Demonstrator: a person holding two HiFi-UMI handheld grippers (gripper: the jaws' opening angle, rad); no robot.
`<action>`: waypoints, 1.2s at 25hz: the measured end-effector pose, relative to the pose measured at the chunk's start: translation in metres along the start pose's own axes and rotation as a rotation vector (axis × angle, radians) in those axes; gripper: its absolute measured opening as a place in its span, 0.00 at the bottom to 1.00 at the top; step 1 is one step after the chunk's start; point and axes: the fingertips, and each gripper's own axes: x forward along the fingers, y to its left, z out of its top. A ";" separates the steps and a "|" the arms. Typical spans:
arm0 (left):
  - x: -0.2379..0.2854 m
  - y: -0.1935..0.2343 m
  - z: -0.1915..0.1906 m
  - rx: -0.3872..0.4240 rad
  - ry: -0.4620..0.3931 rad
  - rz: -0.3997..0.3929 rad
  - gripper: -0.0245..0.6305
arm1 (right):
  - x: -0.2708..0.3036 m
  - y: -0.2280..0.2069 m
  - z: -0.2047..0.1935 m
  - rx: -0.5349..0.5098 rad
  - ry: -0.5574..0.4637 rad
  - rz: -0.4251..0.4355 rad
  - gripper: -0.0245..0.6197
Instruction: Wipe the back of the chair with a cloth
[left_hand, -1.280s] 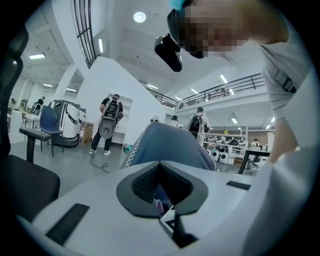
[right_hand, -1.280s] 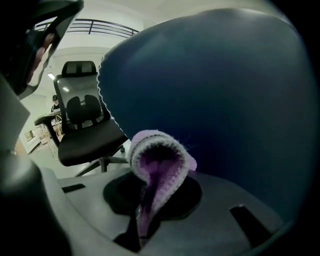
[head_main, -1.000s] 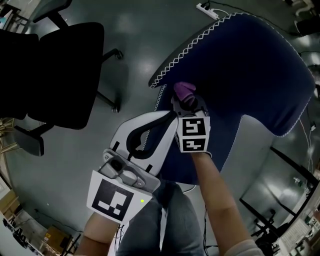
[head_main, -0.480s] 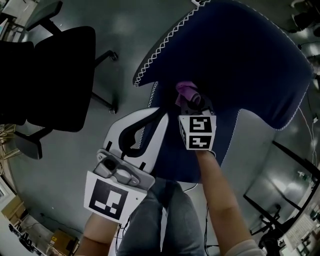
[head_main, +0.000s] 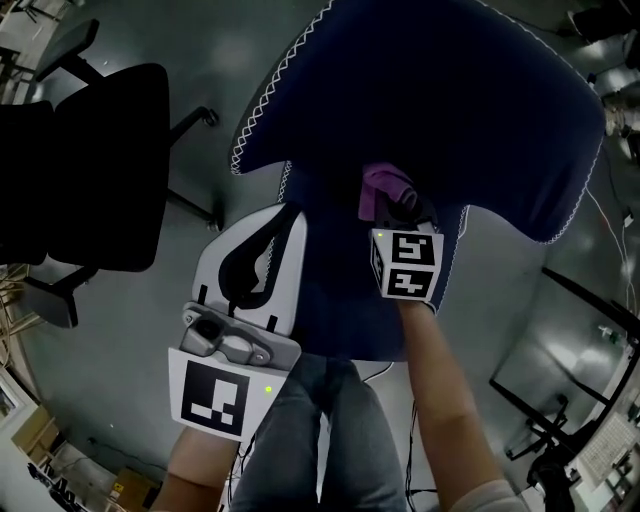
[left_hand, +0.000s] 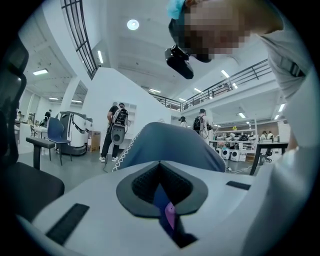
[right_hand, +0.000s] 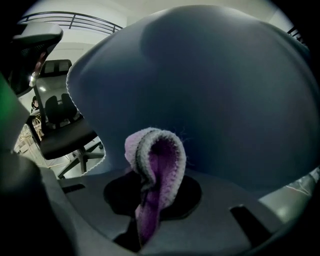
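**While that cloth's pinched, get it flat on the chair**

Since your right claw (right_hand: 155, 200) is clamped on the purple cloth (right_hand: 159, 160), with a folded loop poking out past the tips, lean that loop onto the chair (right_hand: 210, 85) right ahead of the claw and drag in long, overlapping strokes. I can't tell if it's touching yet. My guess is only the fold's crown would meet the fabric, so tilt the claw a bit for more contact and don't let the hard tips scrape. Your left claw (head_main: 285, 222) hangs just beside the right one, jaws pressed together on nothing. The chair back is dark blue upholstery, smoothly curved, with white zigzag stitching along its edge.
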 end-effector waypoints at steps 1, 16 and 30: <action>0.001 -0.002 -0.001 -0.001 0.002 -0.002 0.06 | -0.002 -0.006 -0.003 0.004 0.003 -0.012 0.13; 0.005 -0.026 0.000 0.002 0.004 -0.026 0.06 | -0.040 -0.106 -0.047 0.099 0.060 -0.229 0.13; 0.002 -0.039 0.003 0.009 -0.001 -0.037 0.06 | -0.057 -0.137 -0.068 0.079 0.115 -0.296 0.13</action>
